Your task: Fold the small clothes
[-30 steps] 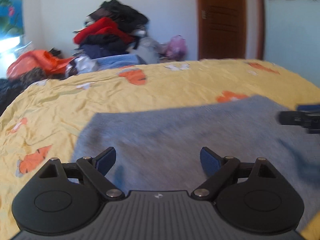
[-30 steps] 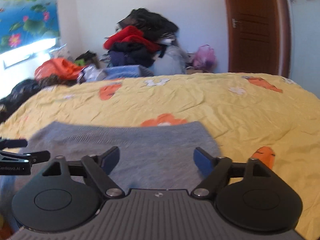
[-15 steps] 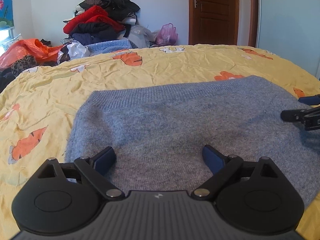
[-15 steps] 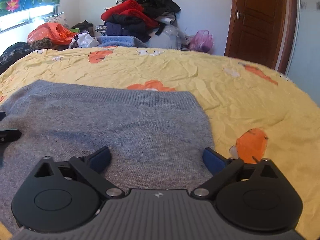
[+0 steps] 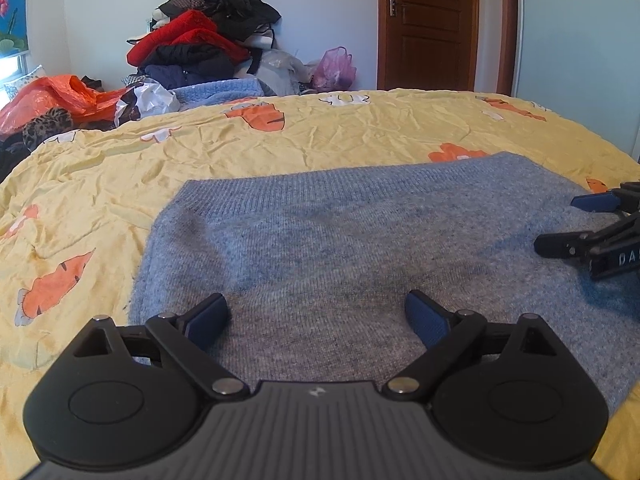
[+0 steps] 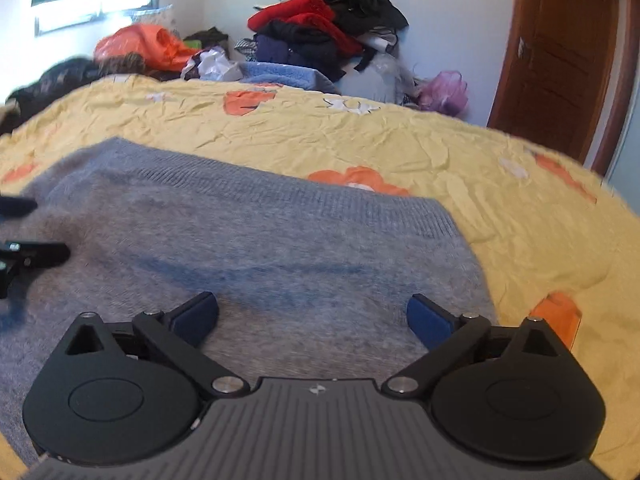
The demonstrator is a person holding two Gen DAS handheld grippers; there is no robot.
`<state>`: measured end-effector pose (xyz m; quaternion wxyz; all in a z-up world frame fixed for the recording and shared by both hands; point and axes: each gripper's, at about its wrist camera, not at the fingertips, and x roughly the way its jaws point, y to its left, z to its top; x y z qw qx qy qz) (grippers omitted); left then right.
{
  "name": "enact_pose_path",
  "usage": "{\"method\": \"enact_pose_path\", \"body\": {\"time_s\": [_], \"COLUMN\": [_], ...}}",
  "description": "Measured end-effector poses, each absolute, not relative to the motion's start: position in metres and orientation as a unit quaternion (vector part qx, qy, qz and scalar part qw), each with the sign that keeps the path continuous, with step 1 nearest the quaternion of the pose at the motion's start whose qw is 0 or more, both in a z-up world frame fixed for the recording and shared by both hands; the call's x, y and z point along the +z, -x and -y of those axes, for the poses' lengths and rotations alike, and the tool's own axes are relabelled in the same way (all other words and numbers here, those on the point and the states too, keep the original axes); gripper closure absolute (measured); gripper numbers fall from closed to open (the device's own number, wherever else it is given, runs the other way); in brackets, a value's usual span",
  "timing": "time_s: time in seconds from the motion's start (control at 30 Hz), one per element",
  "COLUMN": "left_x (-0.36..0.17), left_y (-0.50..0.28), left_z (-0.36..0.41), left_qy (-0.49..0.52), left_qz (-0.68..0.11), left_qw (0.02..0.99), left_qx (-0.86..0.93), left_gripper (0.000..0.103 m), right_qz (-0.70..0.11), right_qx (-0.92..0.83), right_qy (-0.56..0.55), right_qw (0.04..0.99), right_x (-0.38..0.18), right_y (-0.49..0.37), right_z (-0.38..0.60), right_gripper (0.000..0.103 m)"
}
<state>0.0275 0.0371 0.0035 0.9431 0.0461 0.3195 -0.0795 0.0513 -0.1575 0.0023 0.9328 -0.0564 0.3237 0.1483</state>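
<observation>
Blue pads lined the fingertips of the left gripper (image 5: 316,318), whose jaws stood spread wide with nothing between them, poised over the near part of a grey knitted garment (image 5: 360,248). The right gripper (image 6: 312,316) was likewise released, its fingers far apart above the same cloth. Whether either set of pads touched the knit could not be told. The garment lay spread flat on a yellow bedsheet (image 5: 280,140) printed with orange fish, its ribbed hem along the far edge; its near edge was hidden under both gripper bodies. The right wrist view was blurred, and darker bluish streaks crossed the knit there. It alone showed the garment's right edge, while the left wrist view alone showed the left edge. Beyond the bed a pile of clothes (image 5: 200,44) rose against the wall beside a brown door (image 5: 428,24).
</observation>
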Motion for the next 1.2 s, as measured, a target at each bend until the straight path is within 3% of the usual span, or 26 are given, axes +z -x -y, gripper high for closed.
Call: {"method": "enact_pose_path", "body": {"time_s": [0.23, 0.5, 0.77, 0.83, 0.87, 0.9, 1.2], "left_x": [0.016, 0.023, 0.002, 0.001, 0.000, -0.003, 0.034], "left_y": [0.000, 0.114, 0.096, 0.092, 0.088, 0.083, 0.099], "left_z": [-0.047, -0.129, -0.148, -0.149, -0.150, -0.150, -0.151], "left_qy": [-0.015, 0.291, 0.408, 0.412, 0.404, 0.391, 0.292], "left_qz": [-0.300, -0.281, -0.290, -0.287, -0.296, -0.317, -0.286], "left_qw": [0.953, 0.914, 0.865, 0.865, 0.865, 0.863, 0.912], "left_qx": [-0.030, 0.024, 0.006, 0.021, 0.029, 0.041, 0.042], "left_gripper": [0.006, 0.006, 0.006, 0.022, 0.064, 0.098, 0.099], "right_qz": [-0.319, -0.313, -0.312, -0.311, -0.311, -0.311, -0.311], "right_qx": [0.151, 0.150, 0.150, 0.151, 0.151, 0.152, 0.159], "right_qy": [0.062, 0.065, 0.064, 0.062, 0.061, 0.061, 0.055], "right_qw": [0.934, 0.935, 0.936, 0.936, 0.936, 0.936, 0.935], "right_x": [0.002, 0.002, 0.002, 0.002, 0.002, 0.002, 0.002], "right_y": [-0.048, -0.044, -0.044, -0.044, -0.044, -0.044, -0.042], "right_z": [0.157, 0.154, 0.155, 0.156, 0.156, 0.156, 0.158], "right_gripper": [0.002, 0.001, 0.001, 0.001, 0.001, 0.001, 0.000]}}
